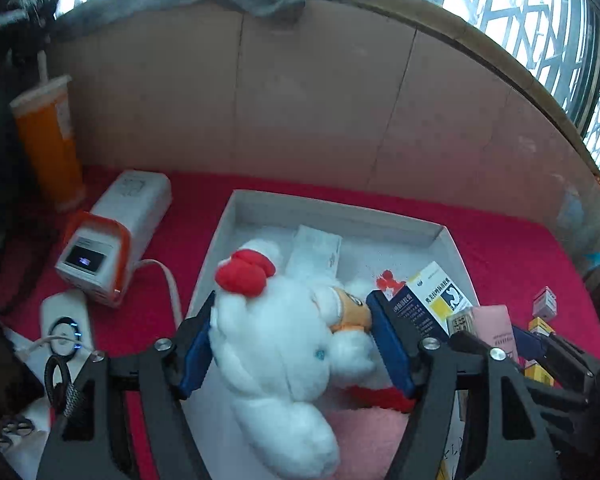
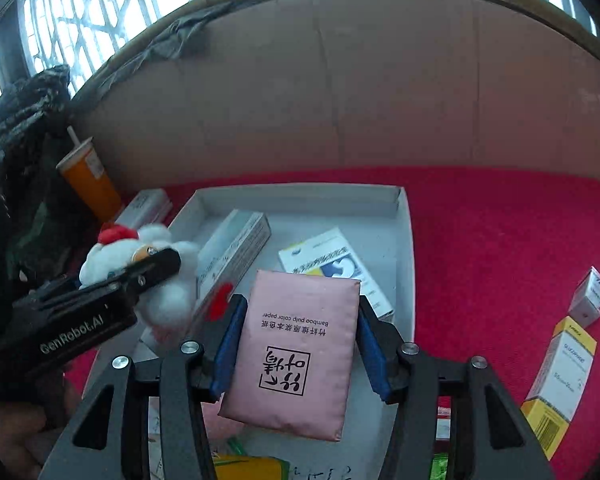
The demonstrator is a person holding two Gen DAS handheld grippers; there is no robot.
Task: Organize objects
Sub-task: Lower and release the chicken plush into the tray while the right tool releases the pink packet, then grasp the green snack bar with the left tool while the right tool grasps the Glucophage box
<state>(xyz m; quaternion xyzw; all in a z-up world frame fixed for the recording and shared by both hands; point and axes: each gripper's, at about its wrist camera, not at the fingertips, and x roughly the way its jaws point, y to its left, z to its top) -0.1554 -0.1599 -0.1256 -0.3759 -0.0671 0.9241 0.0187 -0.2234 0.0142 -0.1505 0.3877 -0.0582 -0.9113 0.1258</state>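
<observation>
So my left tool [image 1: 292, 340] grips the plush toy [image 1: 284, 344] and my right tool [image 2: 296, 344] the pink tissue pack [image 2: 300, 344] above the white box [image 2: 404, 248], medicine cartons [image 2: 332, 268] already inside, two boxes [image 2: 564, 376] waiting at three o'clock.

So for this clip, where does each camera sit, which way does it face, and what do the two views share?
Left wrist: sits on the left gripper, looking forward and down along its fingers into the white box; its blue pads squeeze a plush toy.
Right wrist: sits on the right gripper, facing the same box; its pads clamp a pink tissue pack, and the left gripper shows beside it.
Shared: box, toy, orange cup, red cloth, cardboard wall.
</observation>
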